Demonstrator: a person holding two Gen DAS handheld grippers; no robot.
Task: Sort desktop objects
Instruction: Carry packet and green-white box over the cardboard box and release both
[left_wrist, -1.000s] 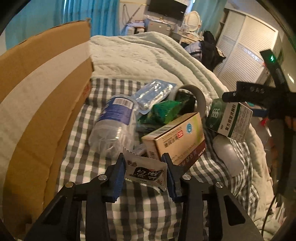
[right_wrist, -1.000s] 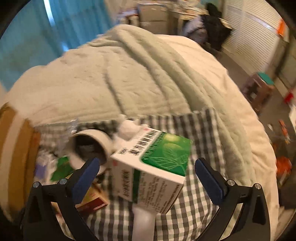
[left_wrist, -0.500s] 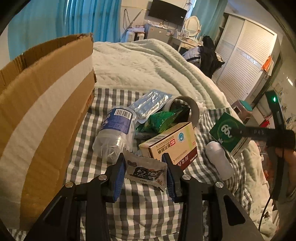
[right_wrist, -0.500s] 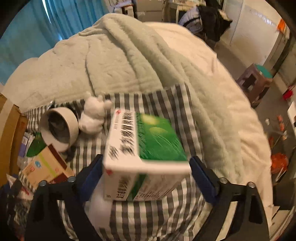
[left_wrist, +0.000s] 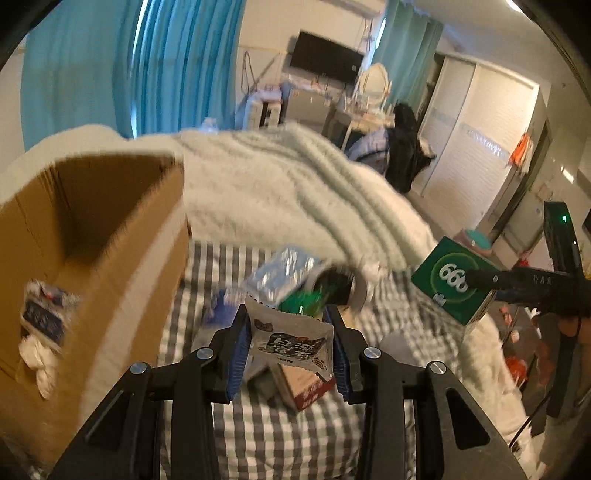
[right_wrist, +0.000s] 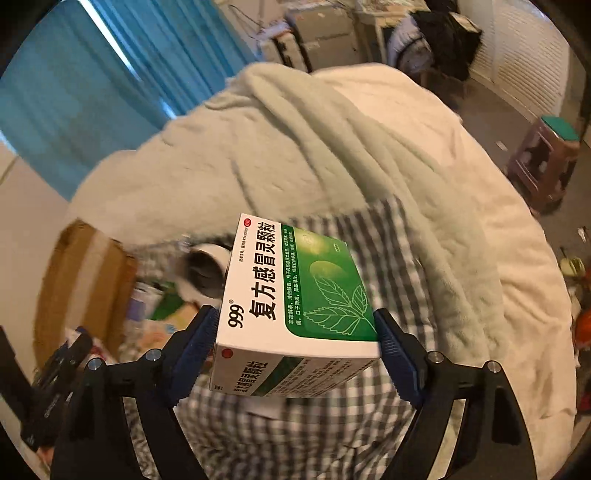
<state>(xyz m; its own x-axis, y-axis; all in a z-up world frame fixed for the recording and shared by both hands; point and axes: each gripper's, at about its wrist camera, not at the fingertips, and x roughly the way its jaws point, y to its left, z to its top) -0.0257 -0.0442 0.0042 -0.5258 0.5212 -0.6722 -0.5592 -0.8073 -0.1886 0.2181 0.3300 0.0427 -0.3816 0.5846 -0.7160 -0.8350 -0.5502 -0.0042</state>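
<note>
Glossy green-and-white medicine box (right_wrist: 295, 314), rectangular cardboard, is pinched by the closing right gripper (right_wrist: 295, 339); left gripper (left_wrist: 290, 350) pinches a crinkled sachet (left_wrist: 291, 341), cardboard carton (left_wrist: 92, 266) at nine o'clock.

Right hand-held gripper (right_wrist: 295, 343), jaws closing, blue pads pressed on both ends of green-and-white medicine box (right_wrist: 295, 295). Checked cloth (right_wrist: 384, 236) on bed below; cardboard box (right_wrist: 85, 273) at left.
</note>
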